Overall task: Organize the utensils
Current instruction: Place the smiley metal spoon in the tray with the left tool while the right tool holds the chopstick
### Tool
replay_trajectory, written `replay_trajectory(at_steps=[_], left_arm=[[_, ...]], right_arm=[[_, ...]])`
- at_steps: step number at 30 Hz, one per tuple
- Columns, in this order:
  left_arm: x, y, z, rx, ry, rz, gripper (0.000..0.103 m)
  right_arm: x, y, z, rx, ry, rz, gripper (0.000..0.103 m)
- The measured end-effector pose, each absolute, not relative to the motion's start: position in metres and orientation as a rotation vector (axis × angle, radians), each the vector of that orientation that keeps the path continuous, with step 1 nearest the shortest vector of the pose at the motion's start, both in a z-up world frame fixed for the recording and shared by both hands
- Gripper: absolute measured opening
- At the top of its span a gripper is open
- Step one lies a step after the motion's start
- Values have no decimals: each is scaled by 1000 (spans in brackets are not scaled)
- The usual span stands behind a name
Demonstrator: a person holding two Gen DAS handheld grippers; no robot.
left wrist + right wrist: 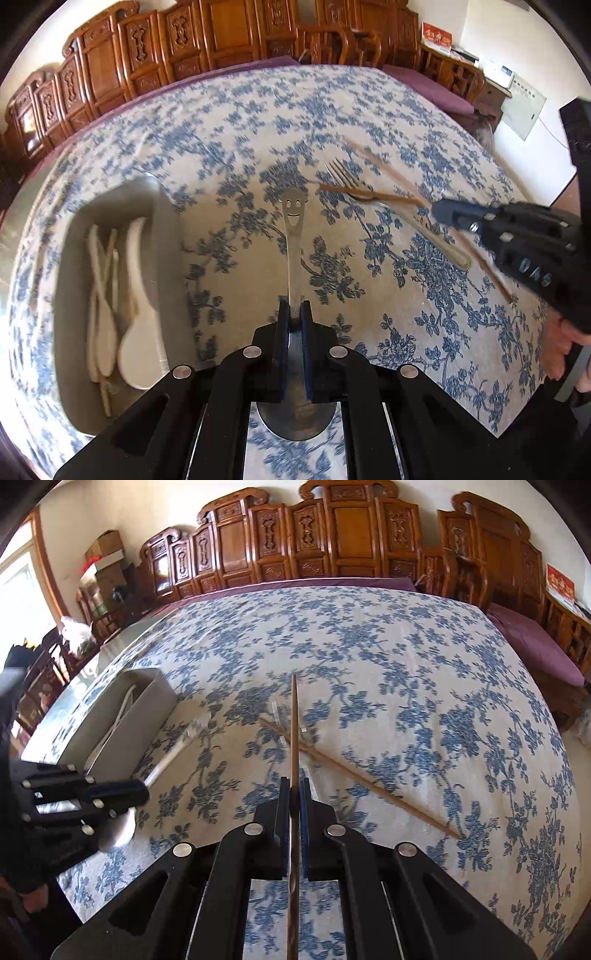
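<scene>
We hold the left gripper (295,314) clamped on a metal spoon (294,236), its handle with a smiling face pointing away over the tablecloth (229,122). The right gripper (294,790) is clamped on one chopstick (294,723). A second chopstick (362,779) lies on the cloth, crossing a fork (373,201). The grey tray (166,236), left of the spoon, holds white spoons (138,295)

Blue-flowered cream tablecloth (332,122), grey box (74,295) with white spoons (138,314), brown chopsticks (369,786).
</scene>
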State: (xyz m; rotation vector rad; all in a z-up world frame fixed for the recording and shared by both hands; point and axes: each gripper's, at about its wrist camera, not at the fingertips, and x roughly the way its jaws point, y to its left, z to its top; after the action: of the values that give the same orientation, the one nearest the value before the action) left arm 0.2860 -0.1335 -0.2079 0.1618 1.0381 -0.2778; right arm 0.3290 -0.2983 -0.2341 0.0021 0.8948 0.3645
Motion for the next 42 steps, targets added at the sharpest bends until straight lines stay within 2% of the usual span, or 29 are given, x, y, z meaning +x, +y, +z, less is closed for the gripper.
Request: replay_trajectory(at_steps=[21, 32, 42], left_arm=[[268, -71, -165, 109, 900, -277, 5], [279, -32, -171, 32, 877, -265, 5], [294, 6, -197, -21, 933, -198, 5]], right_arm=[[313, -245, -214, -36, 852, 461, 6], [317, -234, -213, -38, 853, 495, 6], [320, -224, -212, -42, 850, 520, 6]])
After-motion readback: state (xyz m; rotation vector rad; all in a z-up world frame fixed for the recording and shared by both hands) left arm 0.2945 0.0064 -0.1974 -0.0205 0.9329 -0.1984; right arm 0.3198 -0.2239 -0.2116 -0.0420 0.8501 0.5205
